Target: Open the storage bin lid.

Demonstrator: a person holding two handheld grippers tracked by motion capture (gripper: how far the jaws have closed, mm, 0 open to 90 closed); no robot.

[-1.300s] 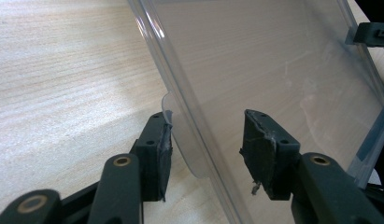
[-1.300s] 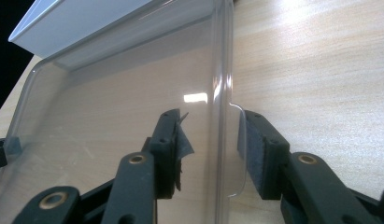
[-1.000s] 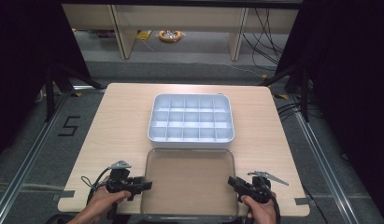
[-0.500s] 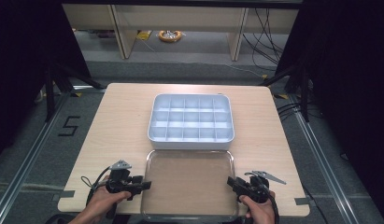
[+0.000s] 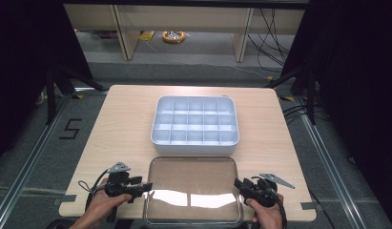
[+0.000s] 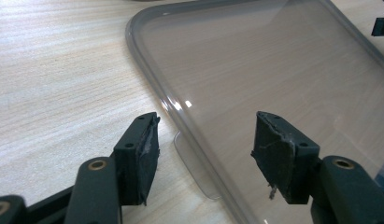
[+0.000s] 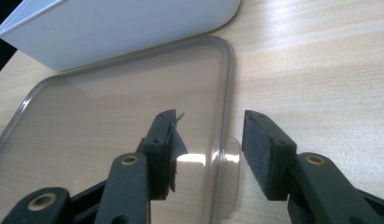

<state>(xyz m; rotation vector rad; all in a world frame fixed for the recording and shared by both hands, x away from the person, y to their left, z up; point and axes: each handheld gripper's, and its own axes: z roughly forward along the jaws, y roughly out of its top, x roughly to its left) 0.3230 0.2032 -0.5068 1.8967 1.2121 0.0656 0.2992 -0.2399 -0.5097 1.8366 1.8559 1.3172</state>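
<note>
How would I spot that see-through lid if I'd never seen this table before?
Start at the wooden table and find the white divided tray in its middle. Just in front of it, at the near edge between the left gripper and right gripper, lies the lid: flat, clear and shiny, with rounded corners and no compartments.

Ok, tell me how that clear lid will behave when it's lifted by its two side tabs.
The clear lid looks thin and glossy, so probably light and slippery against the pads. It is wide and flat, so it may sag between the left tongs and right tongs.
</note>
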